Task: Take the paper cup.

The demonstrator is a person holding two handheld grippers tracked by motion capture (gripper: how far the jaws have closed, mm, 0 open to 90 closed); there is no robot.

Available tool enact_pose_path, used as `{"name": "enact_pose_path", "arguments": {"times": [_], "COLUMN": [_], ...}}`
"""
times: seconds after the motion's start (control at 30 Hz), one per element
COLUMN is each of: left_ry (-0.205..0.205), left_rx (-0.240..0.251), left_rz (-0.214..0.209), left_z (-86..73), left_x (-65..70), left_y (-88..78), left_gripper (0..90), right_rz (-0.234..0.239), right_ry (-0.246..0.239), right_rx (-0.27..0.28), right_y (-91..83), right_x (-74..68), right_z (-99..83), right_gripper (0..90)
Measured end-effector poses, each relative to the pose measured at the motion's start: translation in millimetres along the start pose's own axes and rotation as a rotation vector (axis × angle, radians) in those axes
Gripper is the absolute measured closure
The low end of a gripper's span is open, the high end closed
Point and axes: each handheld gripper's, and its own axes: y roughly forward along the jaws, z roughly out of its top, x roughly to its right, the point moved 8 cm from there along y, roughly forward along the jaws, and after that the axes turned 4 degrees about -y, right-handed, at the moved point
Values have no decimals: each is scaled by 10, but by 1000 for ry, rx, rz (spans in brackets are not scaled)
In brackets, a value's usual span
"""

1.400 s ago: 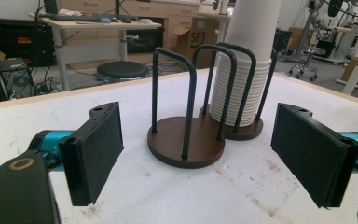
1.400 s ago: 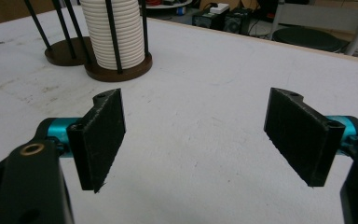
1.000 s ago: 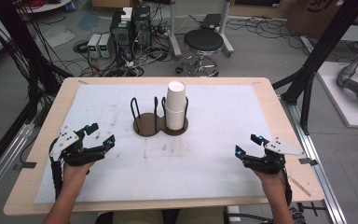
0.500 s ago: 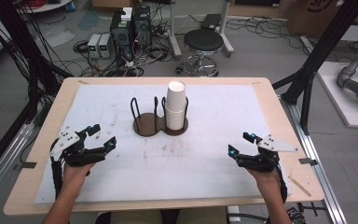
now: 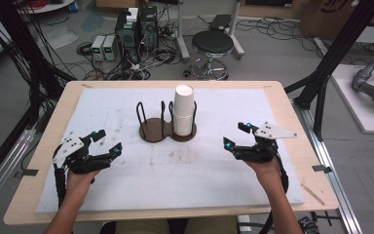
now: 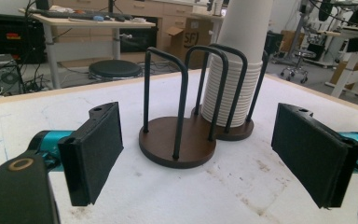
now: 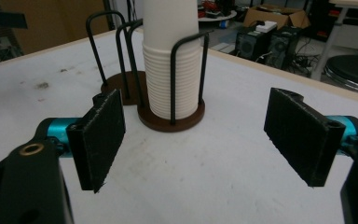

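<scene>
The stack of white paper cups (image 5: pixel 183 109) stands just above the middle of the high view, in the right-hand bay of a two-bay cup holder (image 5: pixel 167 130) with a dark brown wooden base and black wire hoops. The left-hand bay (image 5: pixel 151 131) holds nothing. The cups are nested tightly, their rims showing as a ribbed band low on the stack, and the top cup rises well above the hoops.

The holder sits on a white mat (image 5: pixel 126 175) that covers most of the wooden table (image 5: pixel 44 122); the mat is scuffed with brown marks below the holder. Nothing lies on the mat between either gripper and the holder.

The left gripper (image 5: pixel 103 144) is at the lower left of the high view, its jaws spread wide apart and holding nothing. In the left gripper view the holder (image 6: pixel 177 147) sits centre frame between the two black pads (image 6: pixel 95 151), with the cups (image 6: pixel 235 84) behind the vacant bay.

The right gripper (image 5: pixel 237 135) is at the right of centre, its jaws likewise wide apart and empty. In the right gripper view the cups (image 7: pixel 170 70) stand at upper centre, the vacant bay behind them at upper left.

Beyond the table's far edge are a black stool (image 5: pixel 213 44), computer cases and loose cables on the floor.
</scene>
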Motion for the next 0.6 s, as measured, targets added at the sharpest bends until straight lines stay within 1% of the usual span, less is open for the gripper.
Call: {"name": "enact_pose_path", "arguments": {"times": [0.03, 0.07, 0.1, 0.13, 0.17, 0.2, 0.23, 0.27, 0.3, 0.33, 0.37, 0.4, 0.57, 0.6], "left_ry": [0, -1, -1, 0, 2, 4, 5, 4, 5, 5, 4, 5, 3, 2], "left_rx": [-2, -2, -2, -3, -4, -5, -5, -5, -4, -2, -2, -1, -3, -3], "left_rz": [-1, -3, -5, -6, -9, -12, -13, -16, -18, -19, -21, -22, -23, -22], "left_z": [-2, -4, -4, -5, -7, -8, -10, -12, -12, -11, -10, -9, -12, -12], "left_x": [1, 5, 7, 8, 11, 13, 15, 19, 22, 23, 24, 25, 21, 20], "left_y": [1, 1, 1, 0, 0, 2, 3, 4, 6, 6, 6, 7, 10, 11], "left_gripper": [162, 162, 162, 162, 162, 163, 163, 163, 163, 163, 163, 163, 163, 163], "right_rz": [0, 15, 24, 24, 38, 45, 45, 55, 55, 59, 68, 68, 85, 96], "right_ry": [0, -14, -14, -14, -24, -32, -32, -45, -45, -48, -61, -61, -77, -69], "right_rx": [0, 5, 7, 7, 5, 2, 2, -1, -1, -1, -6, -6, -13, -17], "right_y": [0, 68, 100, 100, 172, 208, 208, 277, 277, 310, 379, 379, 540, 605], "right_x": [0, -14, -22, -22, -30, -36, -36, -47, -47, -54, -64, -64, -74, -78], "right_z": [0, 97, 145, 145, 237, 283, 283, 371, 371, 415, 496, 496, 684, 744], "right_gripper": [208, 208, 208, 208, 208, 208, 208, 208, 208, 208, 208, 208, 208, 208]}}
